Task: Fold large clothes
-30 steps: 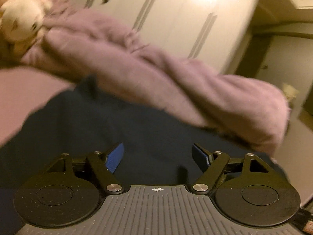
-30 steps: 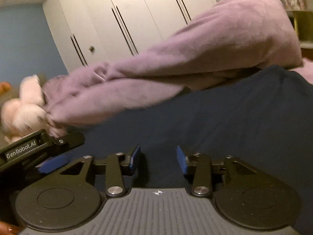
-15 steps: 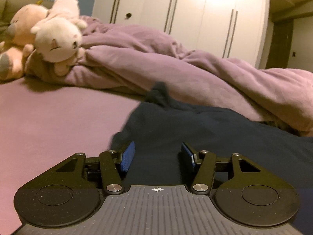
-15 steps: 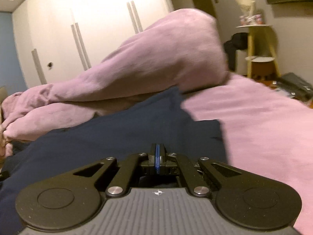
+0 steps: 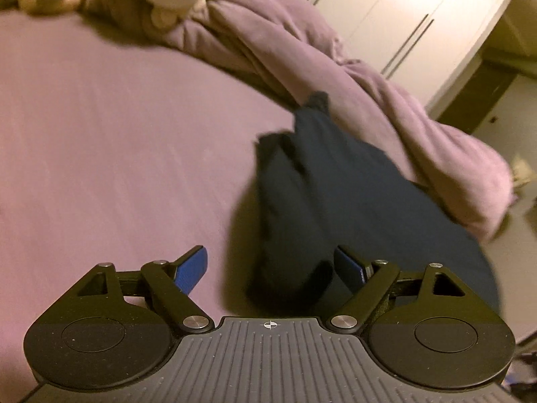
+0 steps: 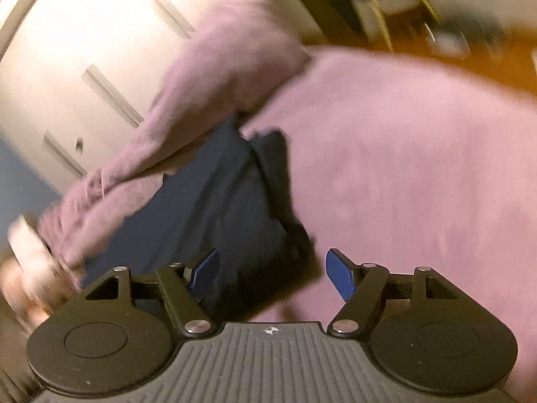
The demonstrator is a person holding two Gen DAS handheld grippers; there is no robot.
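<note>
Two grippers hover over the pink sheet point(image 5: 117, 134). Left gripper point(image 5: 270, 268): jaws wide and opening, nothing pinched, navy garment's point(image 5: 335, 208) left edge below them. Garment lies on the sheet against the purple blanket point(image 5: 386, 100). Right gripper point(image 6: 272, 272): jaws opening, empty, over the garment's right edge.

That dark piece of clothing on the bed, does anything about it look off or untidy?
Yes. The navy garment lies crumpled on the pink sheet, its far end rucked up and tucked against the heaped purple blanket. Neither opening gripper, left or right, holds it.
</note>
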